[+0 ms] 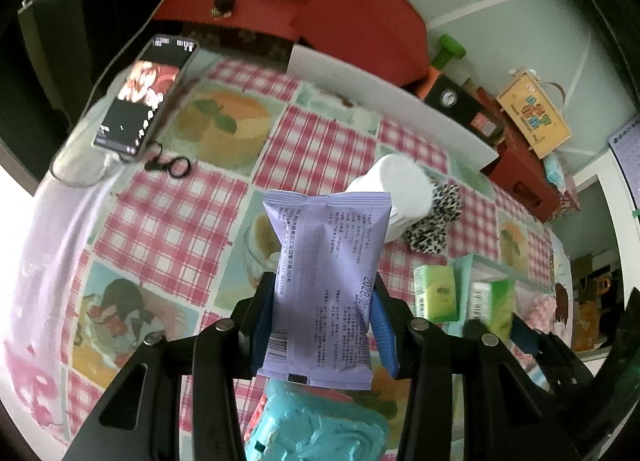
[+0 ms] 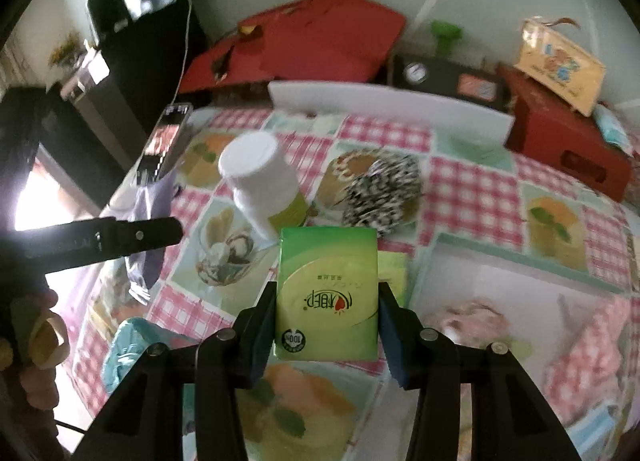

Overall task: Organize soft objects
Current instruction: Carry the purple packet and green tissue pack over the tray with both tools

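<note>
My left gripper point(image 1: 324, 325) is shut on a lavender wipes pack point(image 1: 324, 261), which stands upright between the blue pads above the table. From the right wrist view, that gripper point(image 2: 152, 237) enters from the left with the lavender pack point(image 2: 146, 261) hanging in it. My right gripper point(image 2: 326, 325) is shut on a green tissue pack point(image 2: 328, 293), lifted off the cloth. A second green pack point(image 1: 436, 293) stands by the clear tray point(image 1: 504, 275). The leopard-print scrunchie point(image 2: 384, 189) lies beyond, and a teal soft item point(image 1: 316, 433) sits under my left gripper.
A white bottle point(image 2: 260, 181) lies tilted mid-table. A phone point(image 1: 140, 101) and black scissors point(image 1: 170, 165) rest at the far left edge. The clear tray point(image 2: 520, 261) holds a pink item point(image 2: 472, 317). Red boxes point(image 2: 568, 141) and a white board point(image 2: 384, 105) line the back.
</note>
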`<control>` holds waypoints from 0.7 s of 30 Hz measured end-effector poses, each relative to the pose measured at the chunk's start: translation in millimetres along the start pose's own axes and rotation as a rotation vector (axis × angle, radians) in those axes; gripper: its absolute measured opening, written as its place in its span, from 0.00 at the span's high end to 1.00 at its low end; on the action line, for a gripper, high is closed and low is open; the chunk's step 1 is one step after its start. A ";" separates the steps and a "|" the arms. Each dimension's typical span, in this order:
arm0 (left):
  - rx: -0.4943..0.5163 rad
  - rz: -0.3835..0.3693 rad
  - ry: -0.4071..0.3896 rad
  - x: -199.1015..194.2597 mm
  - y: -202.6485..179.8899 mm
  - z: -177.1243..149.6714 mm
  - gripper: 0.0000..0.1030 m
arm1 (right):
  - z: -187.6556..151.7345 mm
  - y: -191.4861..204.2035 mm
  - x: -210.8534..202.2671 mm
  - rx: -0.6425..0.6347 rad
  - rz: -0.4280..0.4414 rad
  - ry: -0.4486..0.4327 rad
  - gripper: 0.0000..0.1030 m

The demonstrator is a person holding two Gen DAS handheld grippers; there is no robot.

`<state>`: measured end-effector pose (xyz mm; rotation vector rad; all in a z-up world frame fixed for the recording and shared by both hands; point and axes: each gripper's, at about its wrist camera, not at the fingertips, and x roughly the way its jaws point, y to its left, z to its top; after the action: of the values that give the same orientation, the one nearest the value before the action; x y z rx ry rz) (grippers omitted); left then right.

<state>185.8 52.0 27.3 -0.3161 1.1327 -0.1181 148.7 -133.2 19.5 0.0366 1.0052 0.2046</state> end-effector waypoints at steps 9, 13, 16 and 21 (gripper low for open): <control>0.053 -0.022 -0.097 -37.2 -22.8 0.4 0.56 | -17.8 -47.6 -51.4 0.113 -0.107 -0.076 0.52; 0.095 -0.038 -0.122 -47.4 -40.4 -2.4 0.56 | -24.4 -72.1 -73.1 0.162 -0.169 -0.110 0.52; 0.139 -0.043 -0.125 -49.6 -59.6 -5.6 0.56 | -29.8 -95.1 -90.7 0.219 -0.201 -0.138 0.52; 0.273 -0.077 -0.107 -43.0 -113.5 -22.4 0.56 | -42.5 -130.3 -114.1 0.290 -0.291 -0.164 0.52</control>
<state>154.9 -49.2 90.9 -0.1212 0.9846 -0.3177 73.8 -285.0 75.6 0.1672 0.8579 -0.2089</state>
